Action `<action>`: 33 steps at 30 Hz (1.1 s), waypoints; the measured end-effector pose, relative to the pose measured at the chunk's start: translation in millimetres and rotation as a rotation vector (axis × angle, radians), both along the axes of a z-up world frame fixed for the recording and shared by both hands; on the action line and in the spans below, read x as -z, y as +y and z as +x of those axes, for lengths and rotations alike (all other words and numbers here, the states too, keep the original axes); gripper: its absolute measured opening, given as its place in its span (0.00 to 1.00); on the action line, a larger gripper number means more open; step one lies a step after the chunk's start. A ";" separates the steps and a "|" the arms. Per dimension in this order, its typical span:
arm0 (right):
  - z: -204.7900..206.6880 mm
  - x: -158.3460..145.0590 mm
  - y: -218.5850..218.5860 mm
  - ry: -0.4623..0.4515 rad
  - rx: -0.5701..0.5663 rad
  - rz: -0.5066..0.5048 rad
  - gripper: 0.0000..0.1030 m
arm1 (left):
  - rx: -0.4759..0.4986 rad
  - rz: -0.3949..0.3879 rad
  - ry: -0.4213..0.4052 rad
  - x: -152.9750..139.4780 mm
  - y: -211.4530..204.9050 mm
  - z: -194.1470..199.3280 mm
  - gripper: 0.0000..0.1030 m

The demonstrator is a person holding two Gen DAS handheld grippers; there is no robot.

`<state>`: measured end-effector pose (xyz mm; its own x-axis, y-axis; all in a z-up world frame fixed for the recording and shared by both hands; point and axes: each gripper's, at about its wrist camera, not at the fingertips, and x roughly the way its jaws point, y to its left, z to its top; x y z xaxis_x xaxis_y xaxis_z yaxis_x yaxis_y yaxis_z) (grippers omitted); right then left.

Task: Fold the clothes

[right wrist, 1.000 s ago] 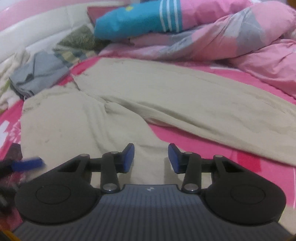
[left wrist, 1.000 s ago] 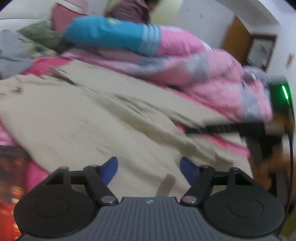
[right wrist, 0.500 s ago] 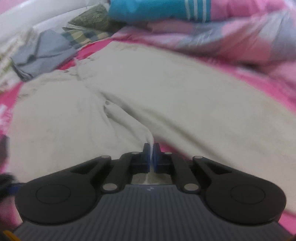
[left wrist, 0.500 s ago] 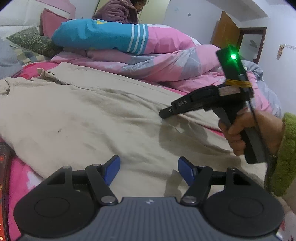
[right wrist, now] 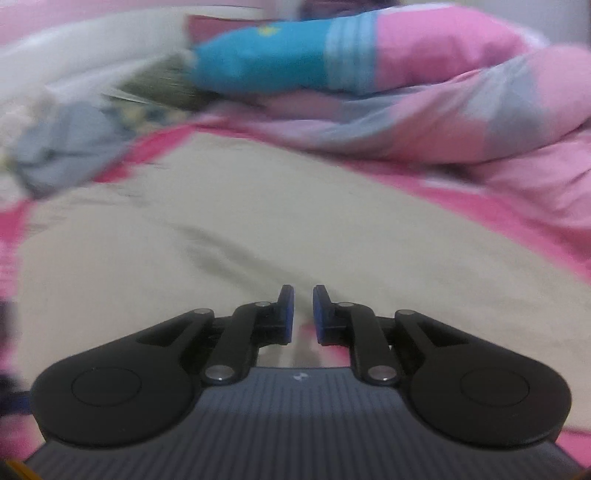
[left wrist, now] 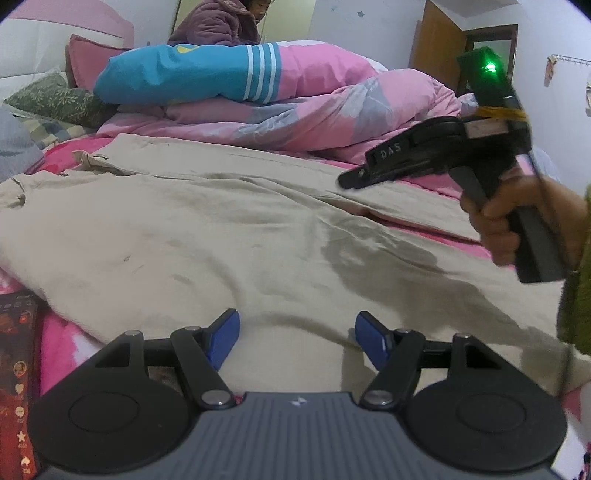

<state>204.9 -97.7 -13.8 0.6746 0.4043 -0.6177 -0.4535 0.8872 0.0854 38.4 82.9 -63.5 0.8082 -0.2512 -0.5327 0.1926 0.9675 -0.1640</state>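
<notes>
Beige cloth fills both views: the trousers [left wrist: 207, 236] lie spread flat on a pink sheet [left wrist: 55, 343], right under and ahead of both grippers.

The left gripper [left wrist: 297, 334] hangs low over the cloth with its blue pads [left wrist: 223, 338] well apart and nothing between them; only flat fabric lies below the gap.

The right gripper [right wrist: 303, 314] has just been parting its jaws. They stand a narrow slit apart, and no fold is caught in the slit; the trousers lie beneath it. This view is blurred, so whether the tips brush the cloth I cannot tell. From the left wrist, the same tool [left wrist: 436, 151] shows to the right and above the fabric, held by a hand [left wrist: 517, 218] in a green sleeve [left wrist: 576, 295].

Beyond the trousers, ahead of both grippers, a pink duvet [left wrist: 332, 110] is heaped up with a blue pillow [left wrist: 184, 79] on it. A grey garment [right wrist: 70, 151] lies ahead-left of the right gripper. A person [left wrist: 221, 22] sits behind the pillow.
</notes>
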 end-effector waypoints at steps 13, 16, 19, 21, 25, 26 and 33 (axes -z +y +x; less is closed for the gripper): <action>-25.3 17.4 -44.8 0.130 -0.043 0.129 0.13 | 0.109 0.048 -0.095 -18.5 -15.6 -25.1 0.67; -32.8 32.2 -68.5 0.137 0.019 0.085 0.04 | 0.145 0.087 0.009 -2.4 -28.8 -19.9 0.67; -38.1 22.5 -103.5 0.103 0.268 0.033 0.08 | 0.147 0.144 -0.023 -2.9 -31.8 -35.3 0.67; -53.0 7.1 -97.3 0.031 0.227 -0.001 0.08 | 0.144 0.138 -0.023 -3.0 -30.2 -41.2 0.67; -79.7 -5.3 -40.9 0.029 -0.196 0.095 0.18 | 0.142 0.150 -0.028 -3.3 -30.0 -47.6 0.67; -83.2 -0.2 -23.4 0.038 -0.291 0.060 0.21 | 0.141 0.154 -0.028 -3.5 -30.2 -48.8 0.67; -48.4 16.2 -61.3 0.021 0.029 -0.084 0.25 | 0.145 0.144 -0.029 -1.7 -26.1 -53.0 0.68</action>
